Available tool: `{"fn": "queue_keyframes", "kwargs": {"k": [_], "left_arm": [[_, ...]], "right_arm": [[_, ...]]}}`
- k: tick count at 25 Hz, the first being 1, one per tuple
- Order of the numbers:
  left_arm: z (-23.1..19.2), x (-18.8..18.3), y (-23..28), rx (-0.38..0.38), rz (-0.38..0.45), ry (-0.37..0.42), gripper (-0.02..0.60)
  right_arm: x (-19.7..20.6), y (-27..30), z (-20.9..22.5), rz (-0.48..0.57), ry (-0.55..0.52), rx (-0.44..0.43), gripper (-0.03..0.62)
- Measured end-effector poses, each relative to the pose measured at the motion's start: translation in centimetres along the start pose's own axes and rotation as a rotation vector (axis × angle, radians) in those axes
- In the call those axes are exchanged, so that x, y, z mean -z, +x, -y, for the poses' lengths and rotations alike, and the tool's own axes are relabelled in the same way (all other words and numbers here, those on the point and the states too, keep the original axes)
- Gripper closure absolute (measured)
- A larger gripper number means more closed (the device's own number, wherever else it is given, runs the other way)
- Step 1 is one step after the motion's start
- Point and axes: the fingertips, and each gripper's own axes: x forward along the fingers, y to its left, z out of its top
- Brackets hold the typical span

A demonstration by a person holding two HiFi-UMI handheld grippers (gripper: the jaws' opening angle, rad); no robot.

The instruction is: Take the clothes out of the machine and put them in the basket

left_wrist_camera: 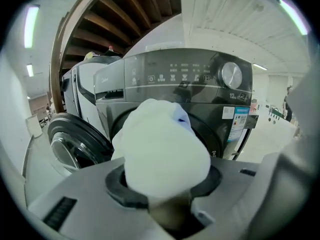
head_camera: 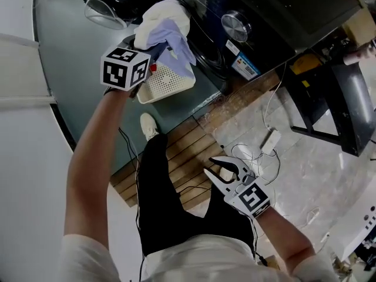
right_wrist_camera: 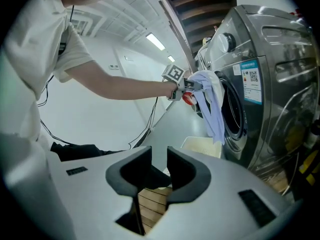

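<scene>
The left gripper [left_wrist_camera: 161,191] is clamped on a bundle of clothes [left_wrist_camera: 162,146], white with a pale lilac piece trailing down (the lilac shows best from the side). It holds them up in front of the dark washing machine [left_wrist_camera: 190,79], whose round door [left_wrist_camera: 75,141] stands swung open. The bundle hangs above the cream perforated basket [head_camera: 170,84], which sits on the grey floor [head_camera: 76,69] just before the machine. The right gripper [right_wrist_camera: 155,169] is low and well apart from all that, jaws parted with nothing between them, over wooden slats [head_camera: 182,157]
</scene>
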Motion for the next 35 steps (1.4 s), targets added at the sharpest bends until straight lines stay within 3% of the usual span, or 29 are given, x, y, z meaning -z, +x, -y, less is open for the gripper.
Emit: {"fn": "queue_keyframes", "kwargs": {"k": [5,11,23,35], "left_arm": [[-1.1,-0.9,-3.5,-0.022,0.045,-0.004,0.405],[-3.1,1.0,-6.7,-0.055,0.049,-0.008,0.405],[-7.9,8.4,-11.0,-0.162,0.005,-0.058,0.403],[-9.8,16.7,-8.4,-0.165,-0.044,-0.139,0.402]], "right_arm": [[-0.7,0.5,-0.7,-0.020,-0.003,-0.024,0.499],[-1.0,2.2,-1.2,-0.031,-0.029,-0.059,0.499],[-0.9,6.4,-2.4,-0.061,-0.069,-0.129,0.499],[-0.2,10.5,-1.8,-0.124,-0.051,-0.147,0.499]]}}
